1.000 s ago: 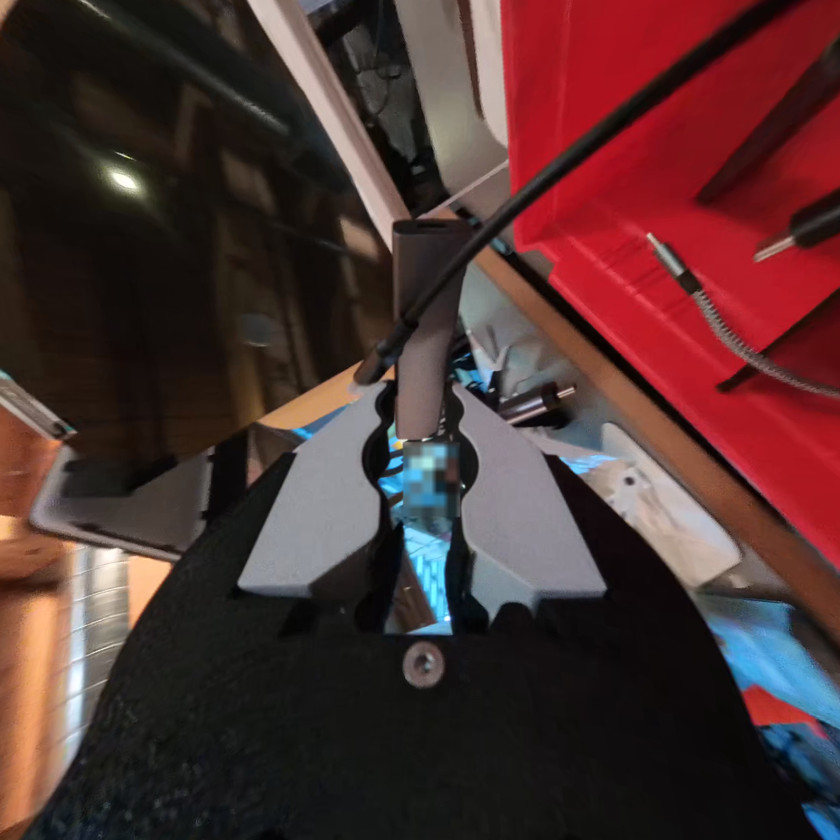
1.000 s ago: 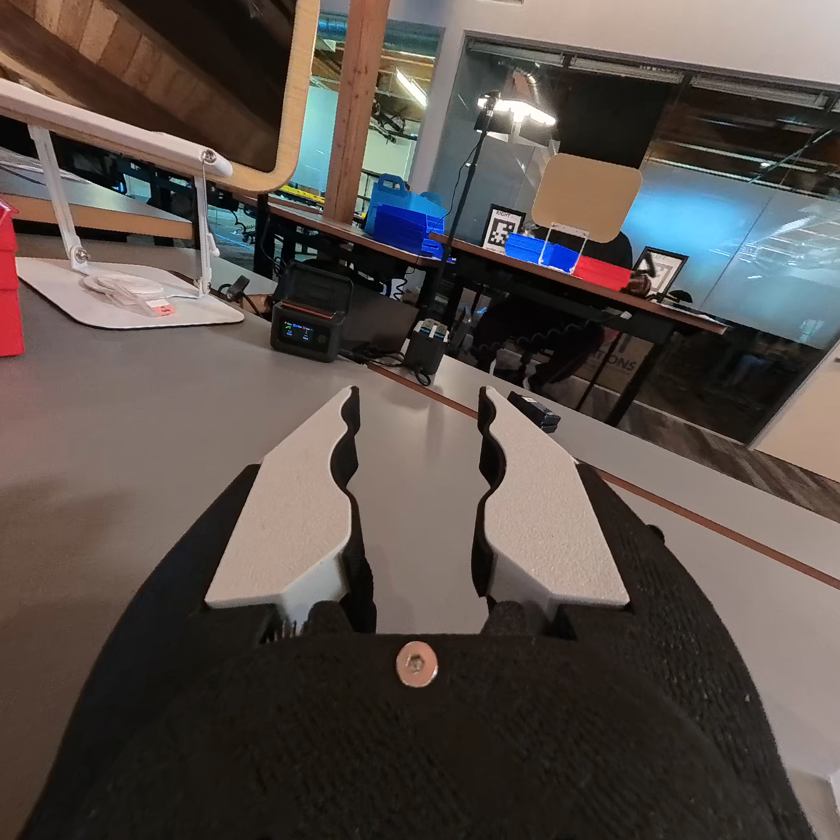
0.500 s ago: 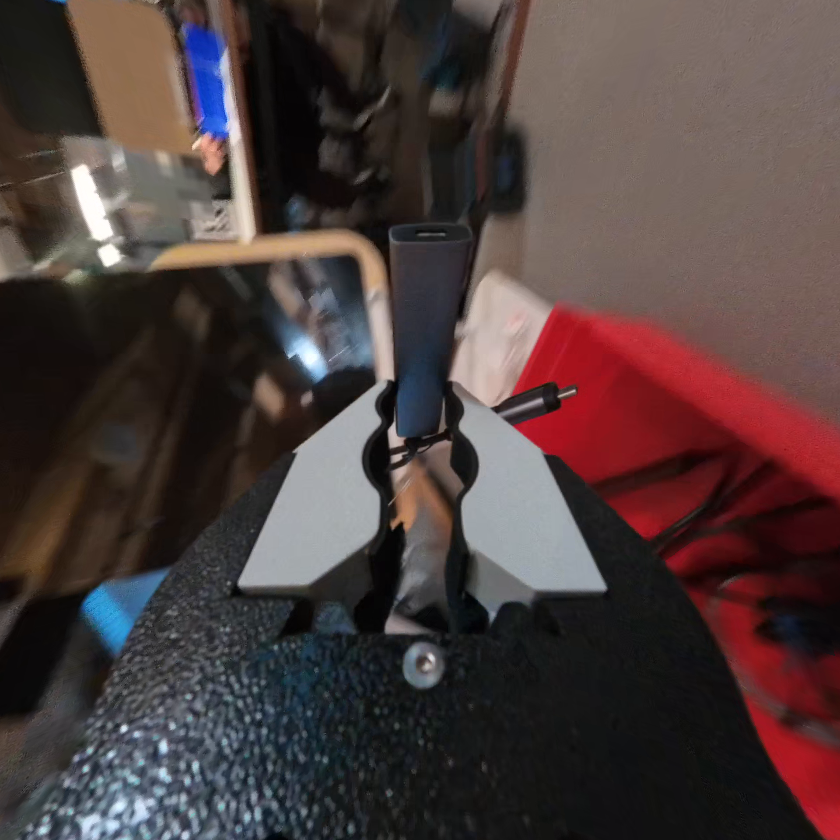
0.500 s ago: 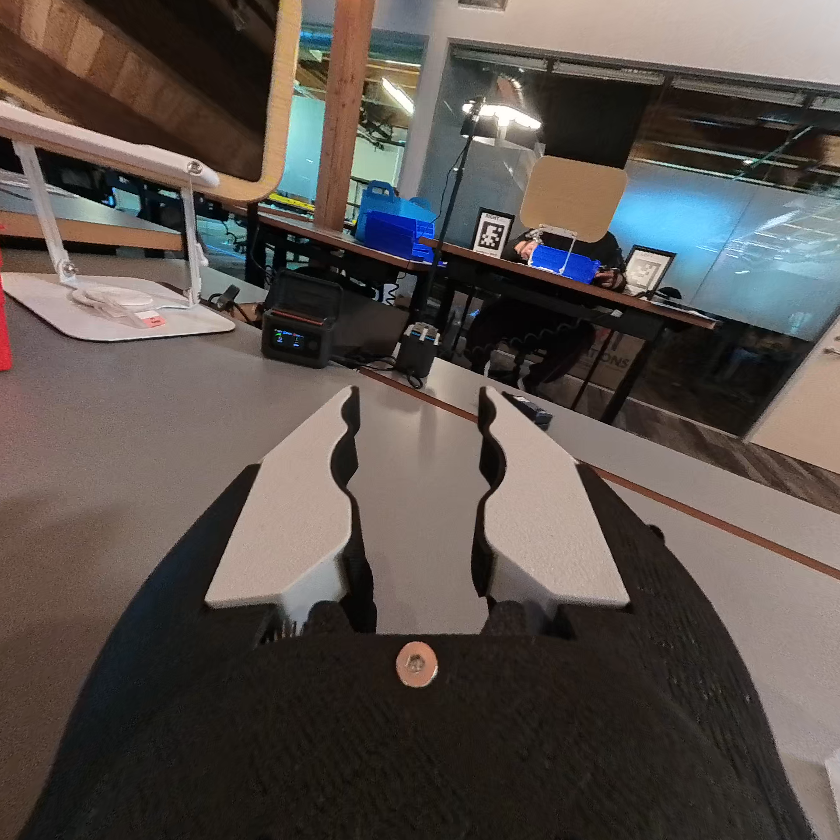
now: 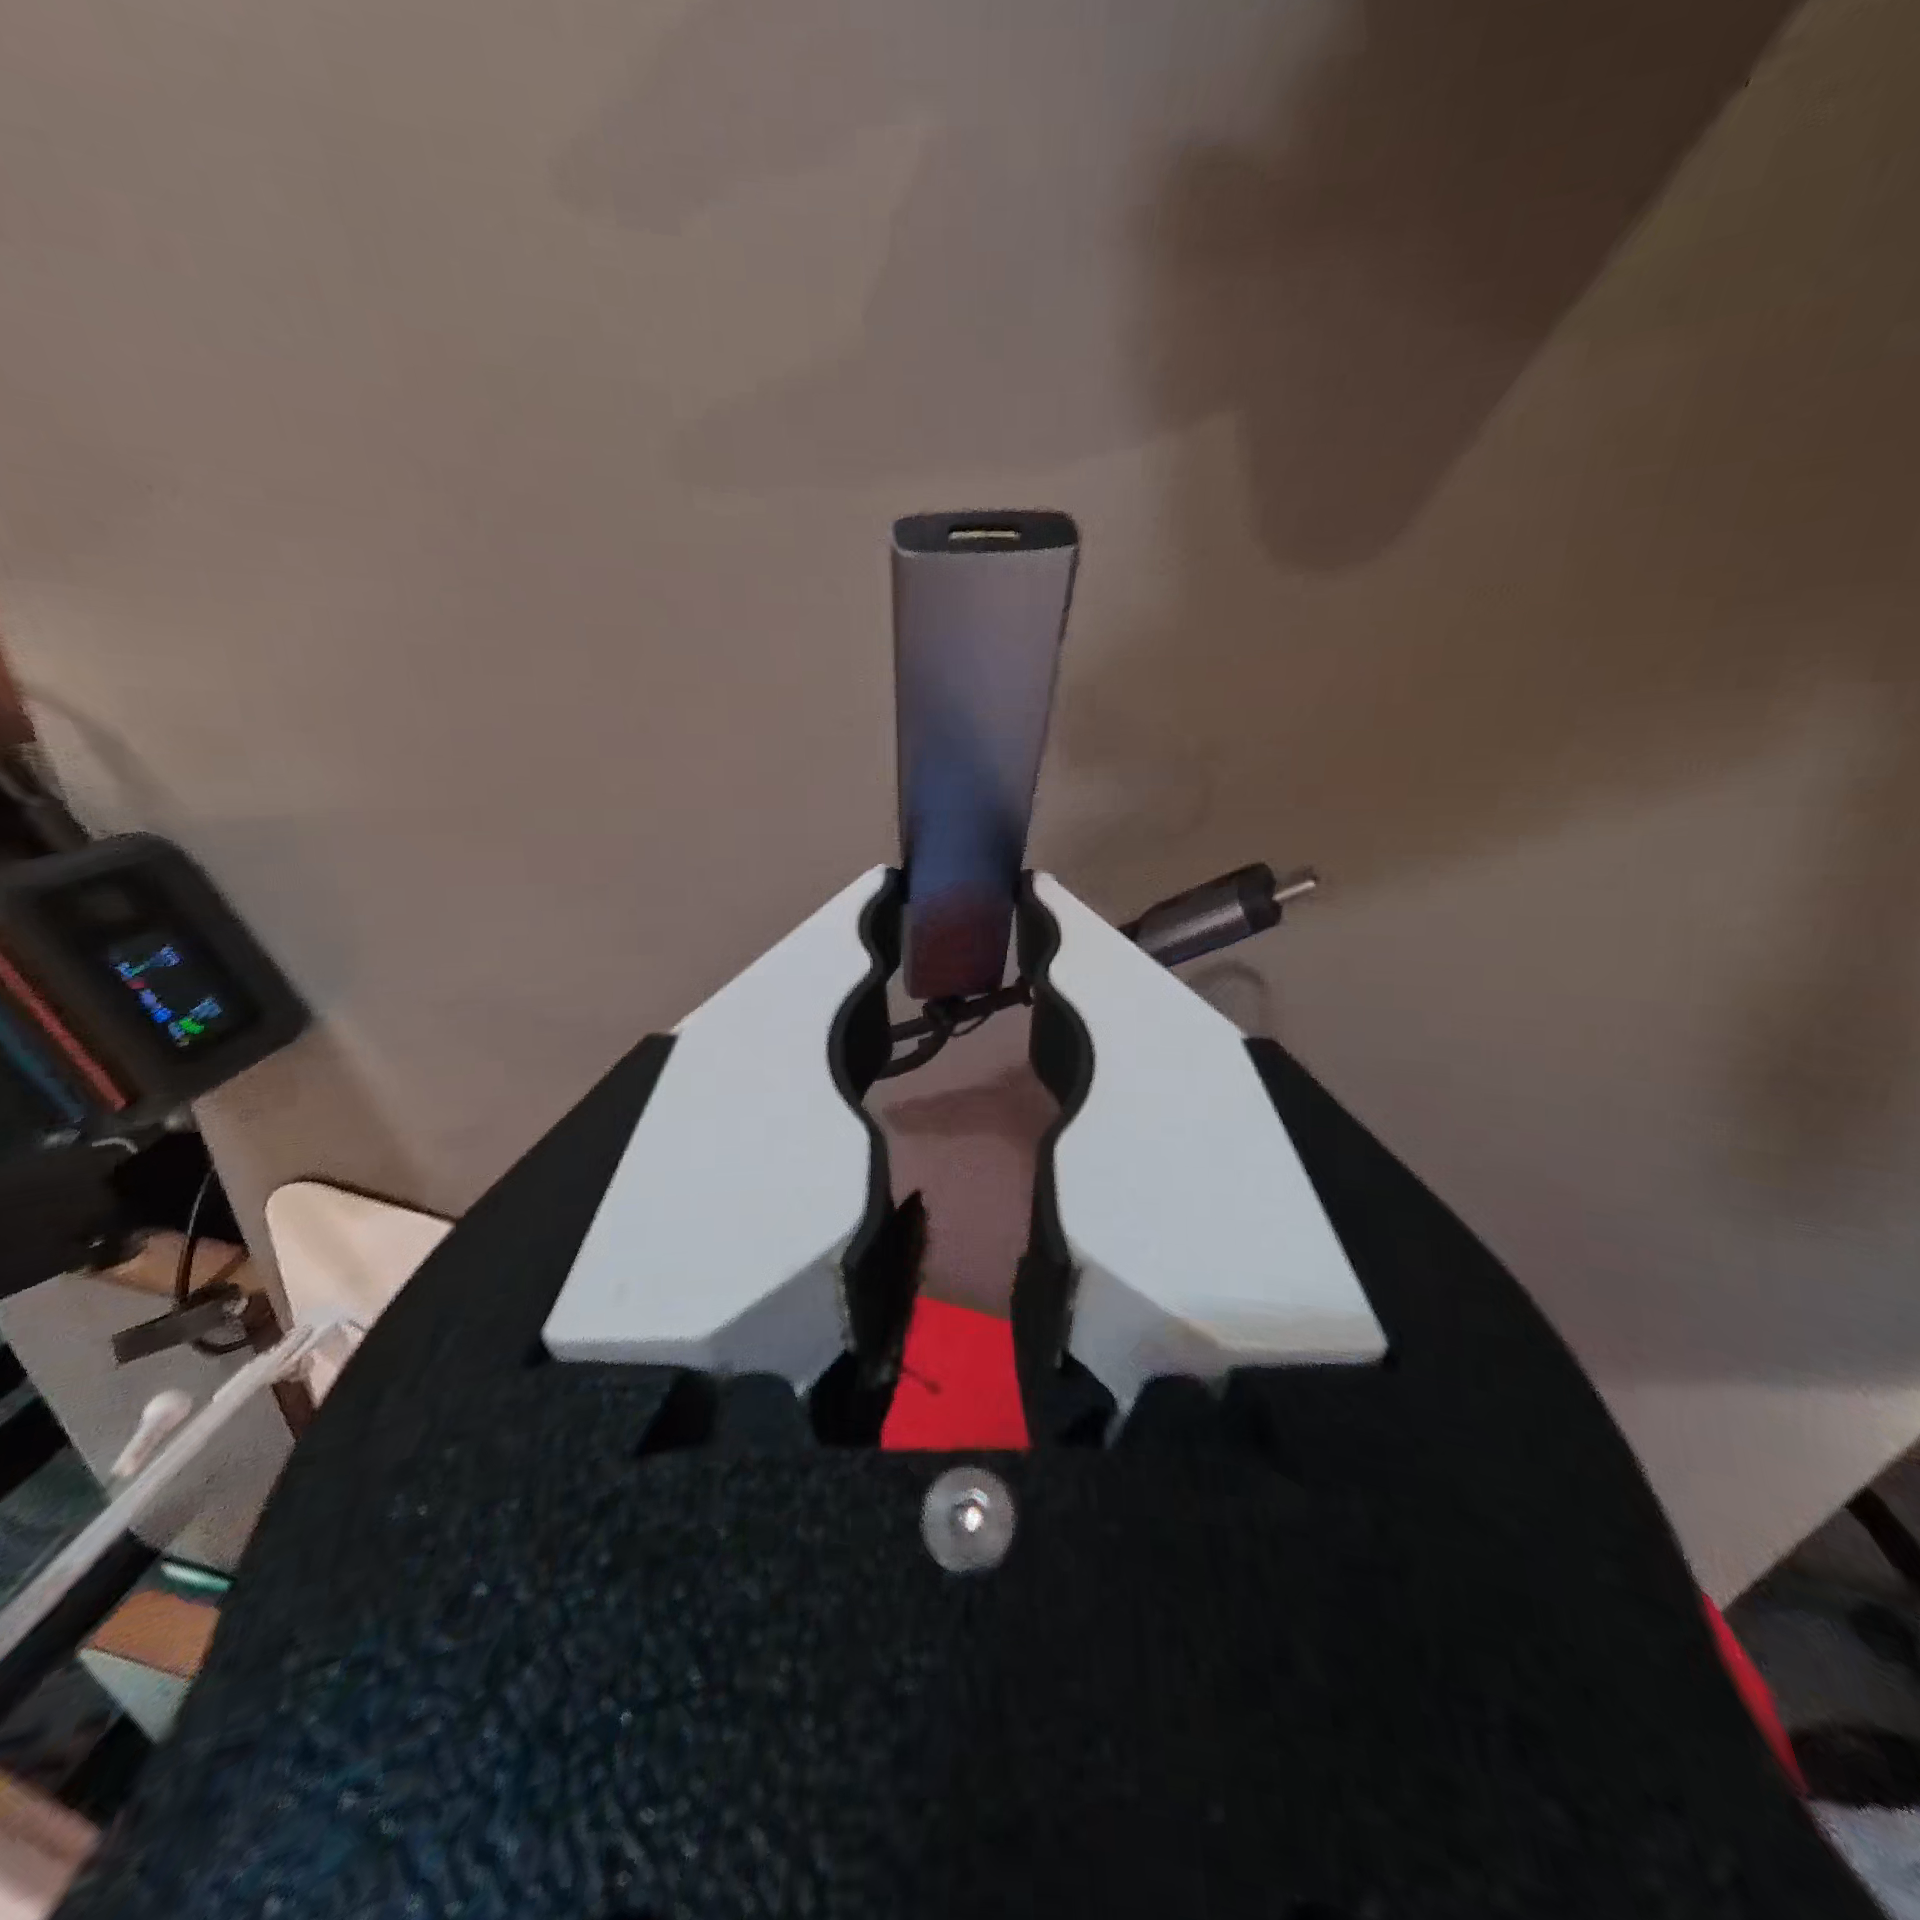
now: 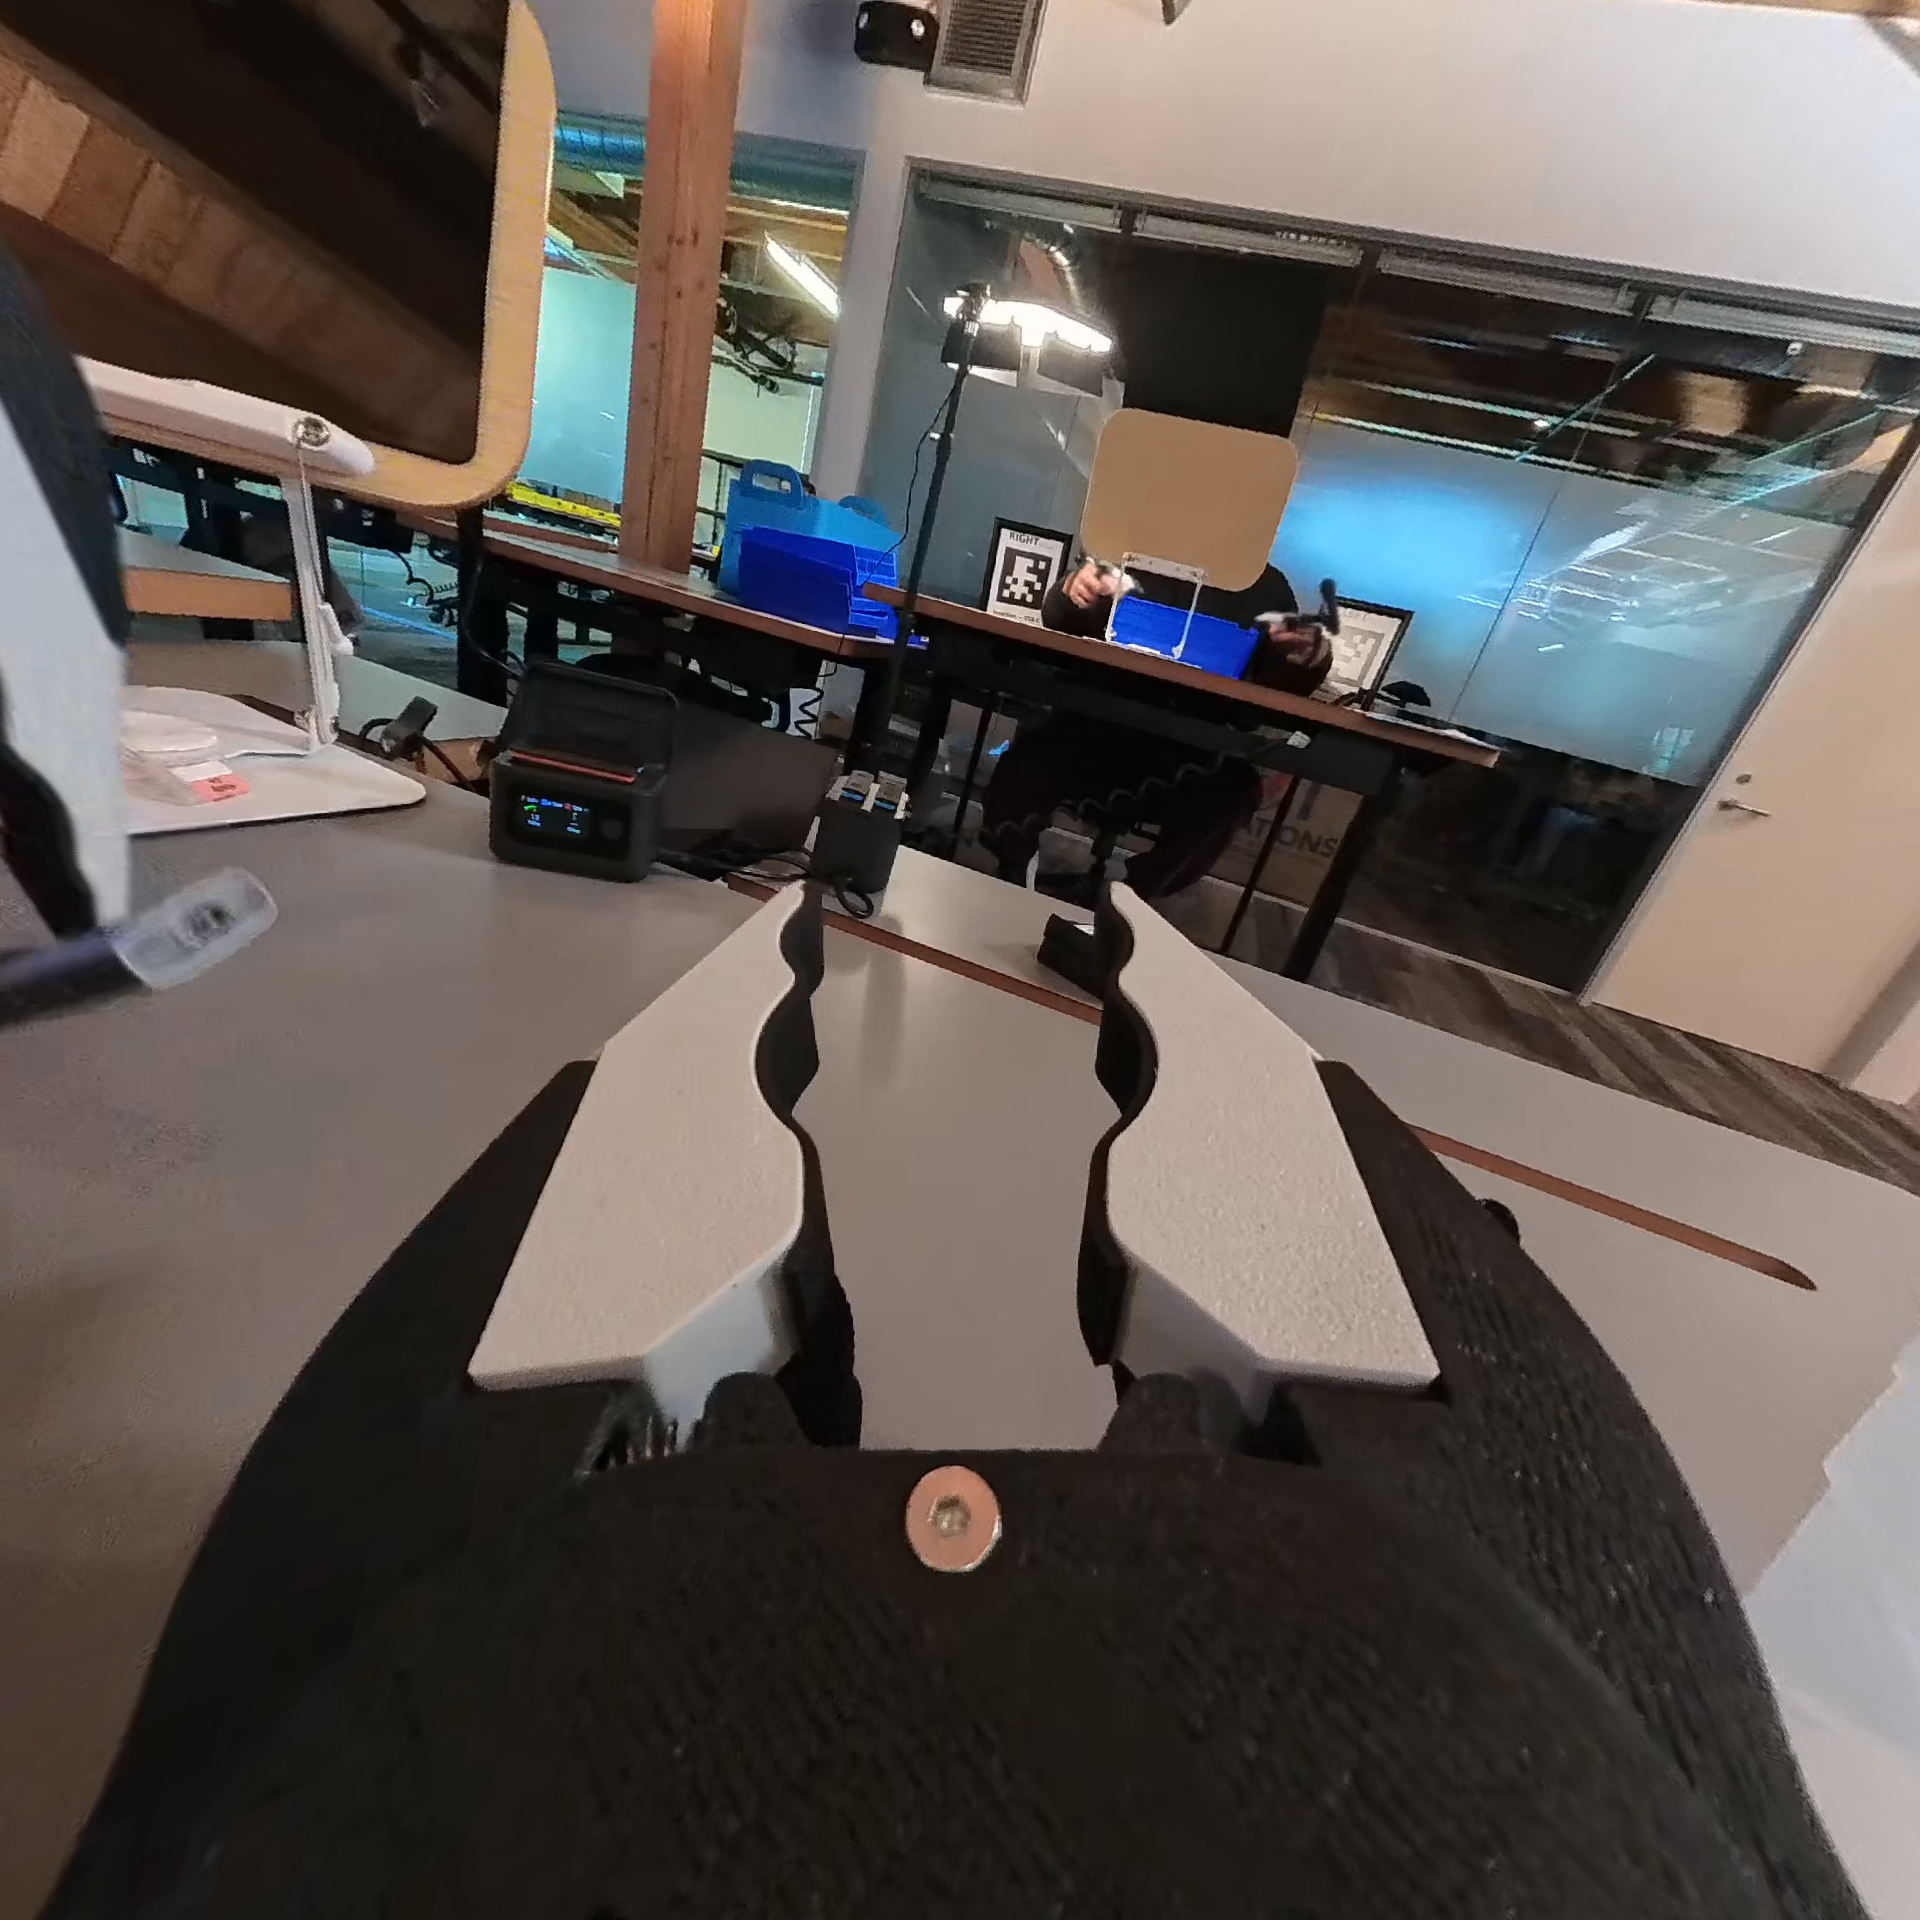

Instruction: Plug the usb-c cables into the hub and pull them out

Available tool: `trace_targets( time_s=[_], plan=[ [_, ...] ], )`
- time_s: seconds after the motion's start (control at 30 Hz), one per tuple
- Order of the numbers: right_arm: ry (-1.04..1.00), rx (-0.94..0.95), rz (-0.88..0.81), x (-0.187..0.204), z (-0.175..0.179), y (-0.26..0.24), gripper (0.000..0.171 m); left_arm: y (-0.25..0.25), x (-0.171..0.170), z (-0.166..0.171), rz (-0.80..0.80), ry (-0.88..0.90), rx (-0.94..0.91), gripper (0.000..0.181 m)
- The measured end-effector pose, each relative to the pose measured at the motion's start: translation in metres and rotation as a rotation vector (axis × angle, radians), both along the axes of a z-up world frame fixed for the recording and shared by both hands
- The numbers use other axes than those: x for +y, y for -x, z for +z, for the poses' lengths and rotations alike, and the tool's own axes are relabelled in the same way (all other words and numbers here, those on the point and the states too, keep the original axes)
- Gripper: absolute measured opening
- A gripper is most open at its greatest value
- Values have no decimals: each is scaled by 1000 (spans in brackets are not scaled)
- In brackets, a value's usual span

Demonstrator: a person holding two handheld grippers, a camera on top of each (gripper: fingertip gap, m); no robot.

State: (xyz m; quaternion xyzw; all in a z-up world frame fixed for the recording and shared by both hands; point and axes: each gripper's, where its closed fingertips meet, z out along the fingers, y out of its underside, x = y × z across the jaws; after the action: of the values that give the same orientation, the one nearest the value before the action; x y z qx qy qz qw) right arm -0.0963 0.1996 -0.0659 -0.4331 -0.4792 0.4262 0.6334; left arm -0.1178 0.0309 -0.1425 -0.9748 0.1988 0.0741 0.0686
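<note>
hub (image 5: 982, 727) sits clamped by its near end between the left gripper (image 5: 961, 914) fingertips, body sticking straight forward so the one port on its far end faces out, free for a plug. looks like it is held off the grey table (image 5: 416, 364) on purpose, so a cable can come at it head-on. one hub, one port visible, nothing plugged into it. hub's own short tail cable (image 5: 1210, 920) pokes out just right of the fingers, metal plug tip showing. in the right wrist view a blurred cable end with a clear housing (image 6: 192, 930) shows at the left edge, next to a bit of the other gripper; can't tell which cable that is.

right gripper (image 6: 961, 914) is spread wide and carries nothing, hovering low over the table, pointing away across the room. so the plugging side has no cable yet; my read is the task is at its start, next job being to fetch a usb-c cable.

further out: one small black device with a lit screen (image 6: 577, 795), one black charger block (image 6: 857, 836), one white stand (image 6: 301, 623). red bin (image 5: 956, 1382) peeks through the left fingers.
</note>
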Motion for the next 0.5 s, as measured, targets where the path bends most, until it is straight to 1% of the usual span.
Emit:
trace_targets(
  time_s=[0.13, 0.3, 0.37, 0.4, 0.43, 0.47, 0.5],
  plan=[
    [10, -4, -1, 1, -1, 1, 51, -2, 7, -25, -6, 72, -30, 19],
    [10, -9, -1, 0, -2, 2, 51, -2, 14, -37, -7, 79, -29, 19],
    [15, -9, 0, 1, -2, 2, 51, -7, 13, -42, -1, 91, -71, 19],
    [19, -9, 1, 1, -2, 2, 51, -8, 12, -44, 17, 93, -86, 22],
    [21, -9, 3, 1, -2, 2, 51, -6, 14, -45, 40, 79, -79, 43],
    [21, -10, 3, 1, -2, 2, 51, -3, 15, -46, 60, 73, -71, 56],
    [19, -11, 4, 0, -3, 2, 51, 0, 17, -44, 67, 50, -51, 62]
  ],
)
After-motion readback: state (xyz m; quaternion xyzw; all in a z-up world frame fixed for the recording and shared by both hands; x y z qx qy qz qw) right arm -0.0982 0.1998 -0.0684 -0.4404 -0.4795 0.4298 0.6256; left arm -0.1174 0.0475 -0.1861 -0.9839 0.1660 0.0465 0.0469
